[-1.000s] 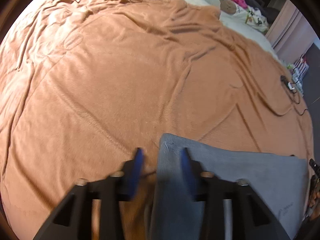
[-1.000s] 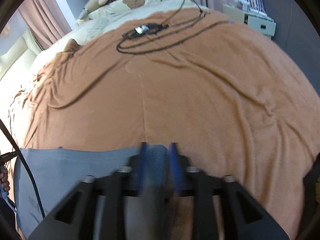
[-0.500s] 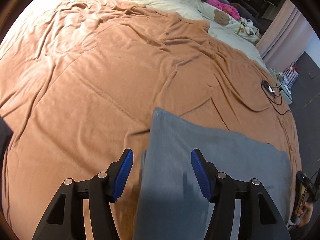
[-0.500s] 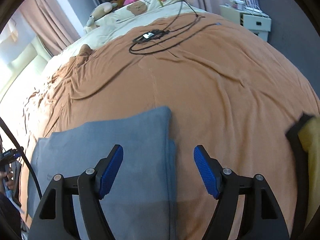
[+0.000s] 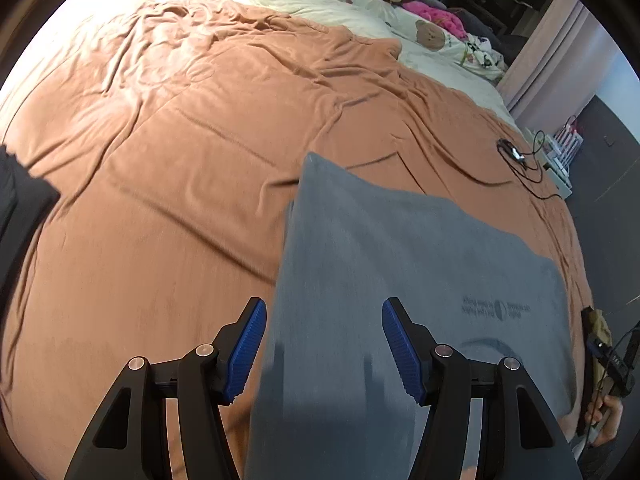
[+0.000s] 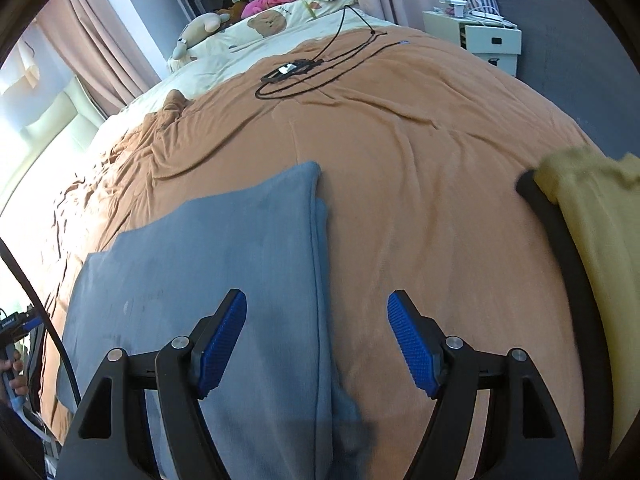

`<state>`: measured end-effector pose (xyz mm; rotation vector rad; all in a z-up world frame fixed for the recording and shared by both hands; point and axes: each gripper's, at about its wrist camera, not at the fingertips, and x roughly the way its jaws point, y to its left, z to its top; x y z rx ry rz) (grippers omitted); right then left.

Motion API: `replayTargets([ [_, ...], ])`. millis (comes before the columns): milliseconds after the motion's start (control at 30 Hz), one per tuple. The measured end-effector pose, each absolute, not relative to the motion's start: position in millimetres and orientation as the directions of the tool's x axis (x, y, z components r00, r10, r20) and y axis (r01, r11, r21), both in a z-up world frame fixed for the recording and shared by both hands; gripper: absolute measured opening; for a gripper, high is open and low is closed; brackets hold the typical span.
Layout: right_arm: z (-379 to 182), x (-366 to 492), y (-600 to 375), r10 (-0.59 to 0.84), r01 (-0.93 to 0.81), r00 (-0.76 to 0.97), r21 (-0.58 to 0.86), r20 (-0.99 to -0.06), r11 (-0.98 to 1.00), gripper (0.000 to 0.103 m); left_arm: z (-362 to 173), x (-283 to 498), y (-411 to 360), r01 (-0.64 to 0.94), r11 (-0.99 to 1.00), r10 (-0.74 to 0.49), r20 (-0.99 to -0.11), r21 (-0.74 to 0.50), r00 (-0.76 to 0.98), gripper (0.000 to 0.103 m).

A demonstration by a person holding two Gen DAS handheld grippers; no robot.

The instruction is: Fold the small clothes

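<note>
A wide bed is seen, spread with an orange-brown blanket [image 5: 180, 168] that is rumpled toward the far side, cream bedding and soft toys [image 5: 430, 34] beyond it. On the near part of the blanket the grey garment [image 5: 400, 264] is laid — flat, squared off, with a doubled edge showing along its side in the right wrist view [image 6: 320, 240], so at least one fold is judged to be done. A faint print can be made out on its upper face, too small to be read. A yellow garment [image 6: 592, 232] is draped over a dark curved rail at the right edge and is judged to be waiting its turn. A black cable [image 6: 304, 76] is coiled farther up the blanket, well apart from the work.

The left gripper [image 5: 324, 350] is held above the grey piece with its jaws spread and nothing clasped; the right gripper [image 6: 316, 344] likewise — released, its blue pads clear of the cloth, straddling the folded edge. Whether a further fold is wanted on the grey piece cannot be told.
</note>
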<state>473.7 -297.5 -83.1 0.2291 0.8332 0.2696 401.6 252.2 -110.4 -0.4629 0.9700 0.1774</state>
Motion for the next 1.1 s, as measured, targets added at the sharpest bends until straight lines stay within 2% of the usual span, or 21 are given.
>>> replayTargets([
  [600, -112, 371, -325, 0.363, -0.107, 0.603, 0.378, -0.711, 0.92, 0.072, -123, 310, 218, -0.32, 0.88, -0.109, -0.804, -0.352, 0.585, 0.061],
  [767, -112, 359, -319, 0.313, -0.081, 0.607, 0.335, -0.73, 0.939, 0.072, -144, 294, 218, -0.344, 0.873, -0.105, -0.822, -0.346, 0.56, 0.059],
  [833, -113, 359, -315, 0.281, -0.066, 0.606, 0.305, -0.744, 0.95, 0.071, -152, 290, 222, -0.377, 0.868, -0.074, -0.834, -0.324, 0.546, 0.051],
  [933, -120, 364, -317, 0.214, -0.003, 0.588, 0.262, -0.78, 0.965, 0.066, -168, 281, 233, -0.448, 0.839, -0.04, -0.856, -0.308, 0.515, 0.046],
  [1100, -120, 353, -325, 0.145, 0.08, 0.573, 0.231, -0.806, 0.97, 0.064, -183, 270, 249, -0.506, 0.823, 0.008, -0.884, -0.259, 0.467, 0.045],
])
